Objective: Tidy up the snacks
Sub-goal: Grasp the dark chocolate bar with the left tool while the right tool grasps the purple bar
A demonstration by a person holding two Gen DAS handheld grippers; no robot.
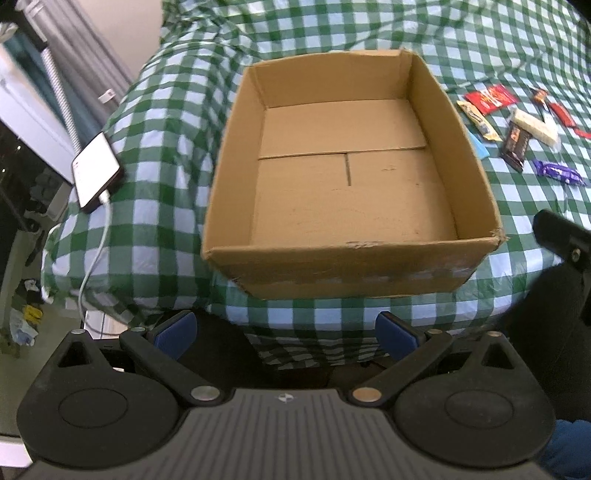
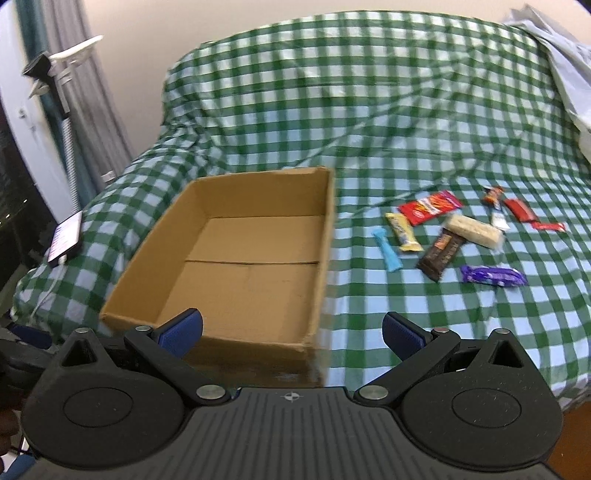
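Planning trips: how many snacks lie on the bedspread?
10 visible, right of the cardboard box: blue stick, yellow bar, red pack, pale bar, brown bar, purple bar, orange piece, white piece, red bar, red sachet.

A bedroom at home

We see a bed (image 2: 369,110) under a green-and-white checked cover, grey curtains (image 2: 74,74) by a dark window, and a phone (image 1: 96,171) charging on its cable at the bed's edge.

A bed draped in a green-and-white checked cover (image 2: 369,110) fills the space ahead of the fingers, backed by a plain pale wall (image 2: 147,33). Left of the fingers hang grey curtains (image 2: 70,22) beside a dark window (image 2: 14,177), and a phone (image 1: 96,171) on a white cable lies at the bed's edge.
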